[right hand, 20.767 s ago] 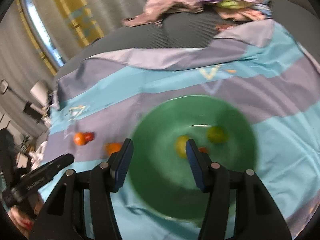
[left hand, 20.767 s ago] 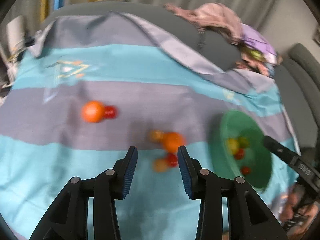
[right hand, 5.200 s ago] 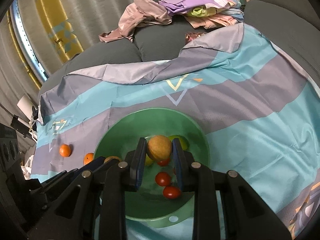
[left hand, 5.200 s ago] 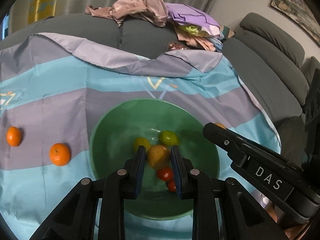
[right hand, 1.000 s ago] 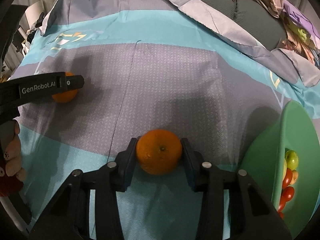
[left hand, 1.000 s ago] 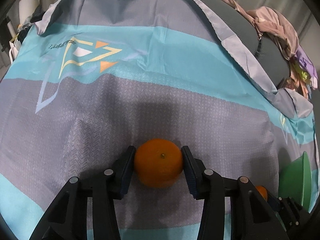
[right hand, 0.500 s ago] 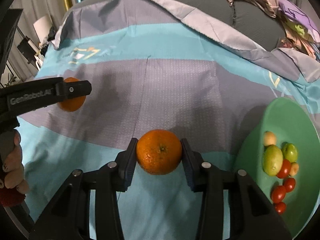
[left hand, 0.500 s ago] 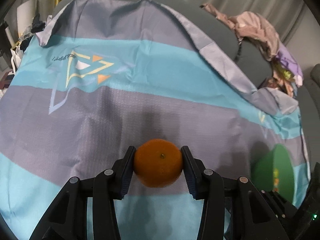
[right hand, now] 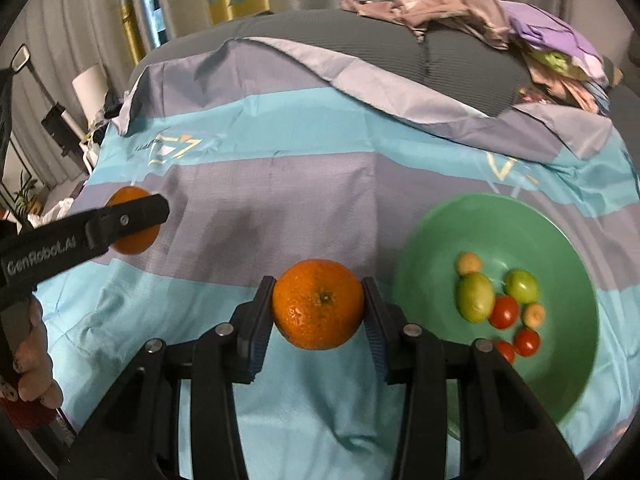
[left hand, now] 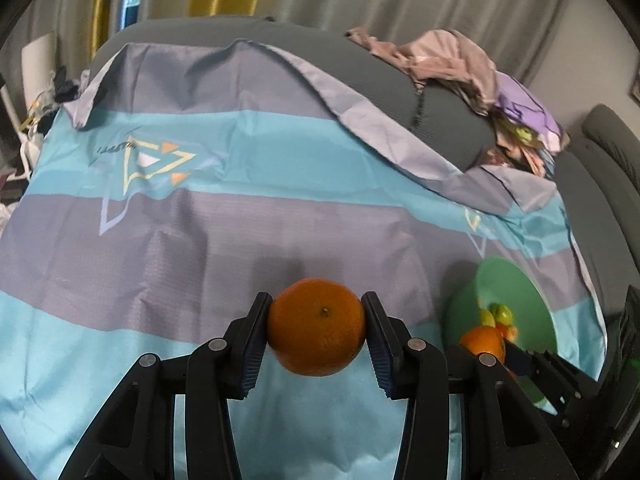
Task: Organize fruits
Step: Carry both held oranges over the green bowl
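Nearly done: green bowl (right hand: 568, 240) at 3 o'clock already holds limes and tomatoes. Left gripper (left hand: 316, 326) clamps 1 orange (left hand: 316, 326), right gripper (right hand: 318, 310) clamps another orange (right hand: 318, 310), both off the cloth (right hand: 320, 152). Left: drop both in.

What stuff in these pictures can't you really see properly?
- Left wrist view: the green bowl is mostly hidden; the right gripper's orange and black arm cover its contents.
- Right wrist view: the round orange held by the left gripper is half hidden by that gripper's black finger.
- Right wrist view: one red tomato is partly behind the right gripper's arm.
- Both views: the clothes pile is too jumbled to sort out.
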The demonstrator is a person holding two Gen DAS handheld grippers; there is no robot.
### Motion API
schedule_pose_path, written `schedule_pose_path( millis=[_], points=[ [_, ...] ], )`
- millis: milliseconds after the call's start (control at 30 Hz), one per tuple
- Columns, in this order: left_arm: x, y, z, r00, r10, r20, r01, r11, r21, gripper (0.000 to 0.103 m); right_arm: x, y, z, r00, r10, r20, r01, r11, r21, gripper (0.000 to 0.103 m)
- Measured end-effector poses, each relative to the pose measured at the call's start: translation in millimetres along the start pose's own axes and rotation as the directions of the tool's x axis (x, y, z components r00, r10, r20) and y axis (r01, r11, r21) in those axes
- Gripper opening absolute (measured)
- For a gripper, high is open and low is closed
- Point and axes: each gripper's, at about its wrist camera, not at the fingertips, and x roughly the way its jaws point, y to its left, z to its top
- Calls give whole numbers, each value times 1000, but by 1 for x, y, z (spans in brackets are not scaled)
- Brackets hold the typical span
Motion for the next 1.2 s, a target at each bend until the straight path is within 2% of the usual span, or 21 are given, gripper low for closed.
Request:
schedule_pose_path(
  millis=[200, 333, 500, 667, 867, 1200],
  points=[
    [-6, -20, -13, 1000, -18, 9, 18, 999, 36, 46, -12, -21, -4, 999, -18, 30, 17, 999, 47, 43],
    [-11, -33, -20, 999, -1, 34, -1, 998, 66, 46, -24, -33, -2, 998, -9, 59, 5, 997, 71, 43],
    [-16, -52, -25, 998, -45, 42, 41, 996, 76, 46, -38, -49, -3, 996, -32, 85, 23, 994, 106, 43],
    [-21, -74, -30, 996, -55, 69, 48, 993, 108, 46, -49, -67, -3, 993, -46, 106, 30, 988, 150, 43],
    [-23, -99, -32, 994, -91, 66, 82, 988, 132, 46, -62, -93, -4, 988, -72, 137, 40, 975, 218, 43],
    [-14, -143, -42, 989, -142, 40, 132, 973, 187, 46, -68, -129, -10, 986, -97, 132, 52, 951, 306, 43]
  ],
)
